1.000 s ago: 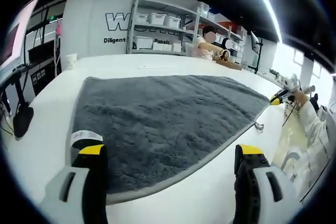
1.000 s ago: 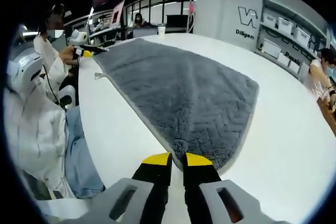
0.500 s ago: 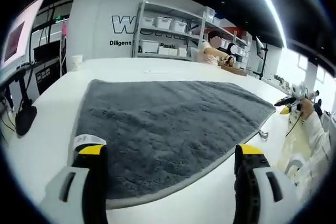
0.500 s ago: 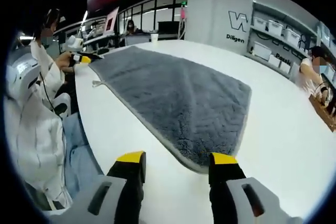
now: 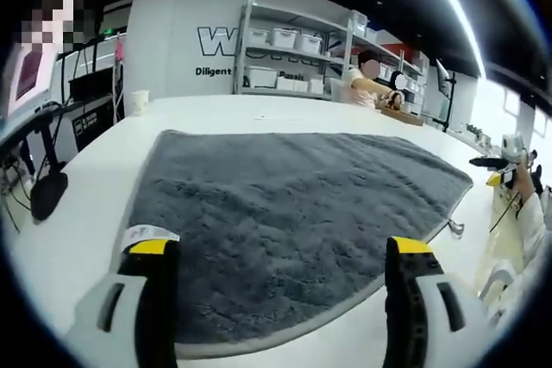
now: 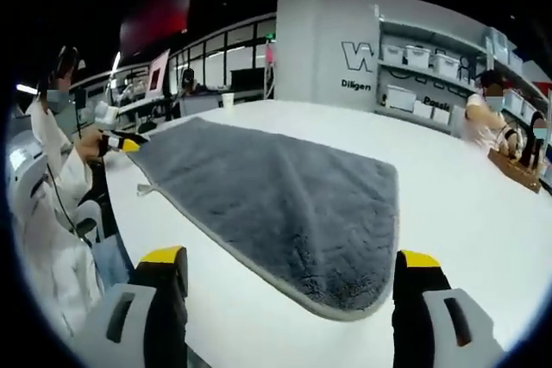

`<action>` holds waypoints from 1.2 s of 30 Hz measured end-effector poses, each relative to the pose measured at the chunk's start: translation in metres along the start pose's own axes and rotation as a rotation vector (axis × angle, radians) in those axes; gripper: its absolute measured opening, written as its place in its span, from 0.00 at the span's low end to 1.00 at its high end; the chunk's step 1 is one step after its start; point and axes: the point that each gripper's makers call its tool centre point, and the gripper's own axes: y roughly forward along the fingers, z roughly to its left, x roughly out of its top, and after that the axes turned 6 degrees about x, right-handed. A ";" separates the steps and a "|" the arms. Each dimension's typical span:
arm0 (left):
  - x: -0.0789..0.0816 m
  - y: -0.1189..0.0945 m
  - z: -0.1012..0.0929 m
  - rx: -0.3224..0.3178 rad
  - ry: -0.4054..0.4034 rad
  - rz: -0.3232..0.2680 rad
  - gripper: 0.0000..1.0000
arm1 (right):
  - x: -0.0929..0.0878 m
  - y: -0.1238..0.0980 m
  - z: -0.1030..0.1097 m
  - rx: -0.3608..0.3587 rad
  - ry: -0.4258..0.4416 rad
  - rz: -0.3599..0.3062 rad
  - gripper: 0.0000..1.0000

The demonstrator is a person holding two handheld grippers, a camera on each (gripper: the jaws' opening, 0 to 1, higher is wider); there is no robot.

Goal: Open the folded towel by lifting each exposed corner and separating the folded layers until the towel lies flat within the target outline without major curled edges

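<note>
Both grippers stand with jaws wide apart and nothing between them: the left gripper (image 5: 278, 265) hangs over one end of the towel, the right gripper (image 6: 291, 277) just short of the opposite corner. Under them is the table (image 5: 78, 187), broad, white and bare around the cloth; I can make out no target outline on it. The towel (image 5: 285, 204) lies spread out grey and fluffy across the table, looking fully opened, with a pale hem running round the edge. From the right gripper view the towel (image 6: 276, 204) shows a soft ridge running down its middle and a rounded corner (image 6: 358, 299) that lifts a little. That corner, to my eye, is what's left to deal with: pinch only the hem, draw it outward and low, and let go with the cloth already touching the table so it does not spring back. A small hanging loop (image 5: 454, 227) sticks out off one long edge, near the person's sleeve (image 5: 530, 221).
</note>
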 end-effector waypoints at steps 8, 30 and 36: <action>-0.016 0.005 0.013 0.108 0.076 0.037 0.94 | -0.005 0.010 0.002 0.004 0.018 0.017 0.99; -0.020 -0.010 0.023 0.072 0.087 -0.014 0.92 | -0.012 0.010 0.001 -0.023 0.051 0.050 0.99; -0.020 -0.011 0.027 0.066 0.089 -0.017 0.91 | -0.006 0.014 -0.002 -0.050 0.100 0.002 0.99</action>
